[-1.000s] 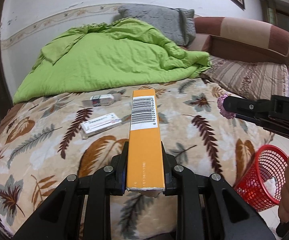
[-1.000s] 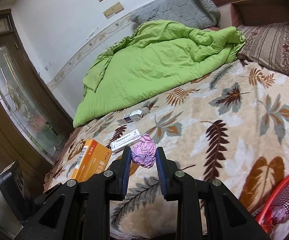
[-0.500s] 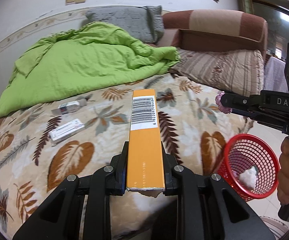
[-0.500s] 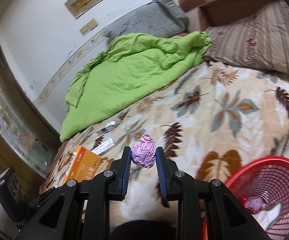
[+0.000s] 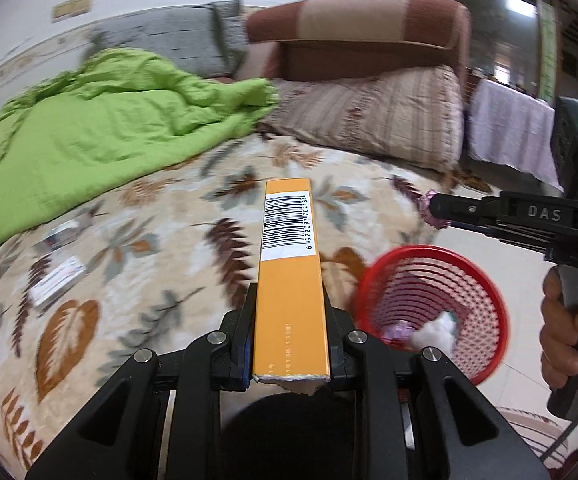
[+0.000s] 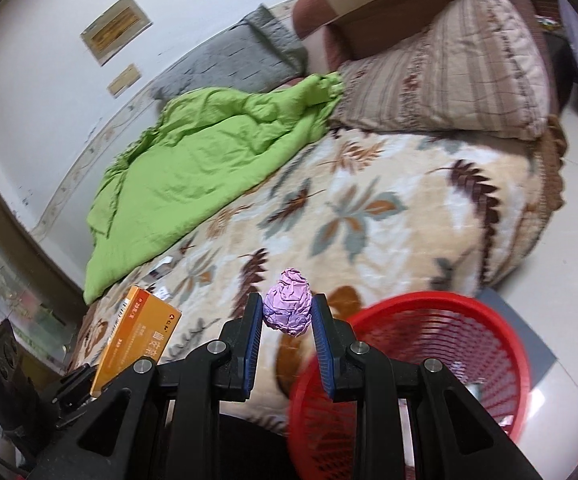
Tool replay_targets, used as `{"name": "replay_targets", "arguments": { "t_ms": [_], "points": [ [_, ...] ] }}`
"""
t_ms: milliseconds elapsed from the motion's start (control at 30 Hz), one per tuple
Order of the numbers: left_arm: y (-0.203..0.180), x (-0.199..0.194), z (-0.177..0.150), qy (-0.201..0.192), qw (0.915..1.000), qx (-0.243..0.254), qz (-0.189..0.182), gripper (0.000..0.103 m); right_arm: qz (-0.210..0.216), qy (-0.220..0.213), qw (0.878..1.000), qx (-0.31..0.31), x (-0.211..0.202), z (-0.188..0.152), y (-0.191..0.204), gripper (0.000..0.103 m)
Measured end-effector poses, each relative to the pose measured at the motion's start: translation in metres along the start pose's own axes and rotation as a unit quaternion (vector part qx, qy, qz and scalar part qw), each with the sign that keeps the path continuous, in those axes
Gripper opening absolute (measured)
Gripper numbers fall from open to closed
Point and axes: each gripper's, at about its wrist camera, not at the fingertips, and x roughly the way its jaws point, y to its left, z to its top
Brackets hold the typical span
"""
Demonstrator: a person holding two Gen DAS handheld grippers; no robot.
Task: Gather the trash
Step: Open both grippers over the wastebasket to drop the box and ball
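Observation:
My left gripper (image 5: 289, 312) is shut on a long orange box (image 5: 289, 264) with a barcode, held over the bed's edge; the box also shows in the right wrist view (image 6: 137, 340). My right gripper (image 6: 287, 312) is shut on a crumpled purple paper ball (image 6: 287, 307), held near the rim of a red mesh basket (image 6: 441, 368). In the left wrist view the basket (image 5: 469, 272) stands on the floor by the bed with white and purple scraps inside, and the right gripper (image 5: 433, 210) is above it with the purple ball (image 5: 429, 212).
A leaf-patterned blanket (image 5: 149, 248) covers the bed, with two small flat packages (image 5: 57, 280) on it. A green quilt (image 5: 101, 128), grey pillow (image 5: 177, 40) and striped pillow (image 5: 377, 116) lie further back. Tiled floor (image 6: 577, 240) is at the right.
Both grippers have swung right, away from the bed's middle and toward the red basket. The basket now looms larger in both views. Both grips are unchanged.

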Motion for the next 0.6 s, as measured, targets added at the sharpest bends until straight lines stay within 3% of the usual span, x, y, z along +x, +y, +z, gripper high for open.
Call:
{"name": "replay_targets", "arguments": {
  "t_ms": [167, 300, 600],
  "points": [
    [-0.024, 0.017, 0.01, 0.034, 0.9968, 0.0, -0.072, 0.023, -0.027, -0.013, 0.999, 0.022, -0.025, 0.001, -0.031, 0.027],
    [-0.04, 0.038, 0.015, 0.07, 0.9895, -0.013, -0.125, 0.023, -0.044, -0.017, 0.998, 0.038, -0.036, -0.001, -0.049, 0.027],
    [-0.072, 0.064, 0.015, 0.109, 0.9805, 0.001, -0.164, 0.023, -0.054, -0.007, 0.997, 0.056, -0.035, -0.004, -0.07, 0.029]
  ]
}}
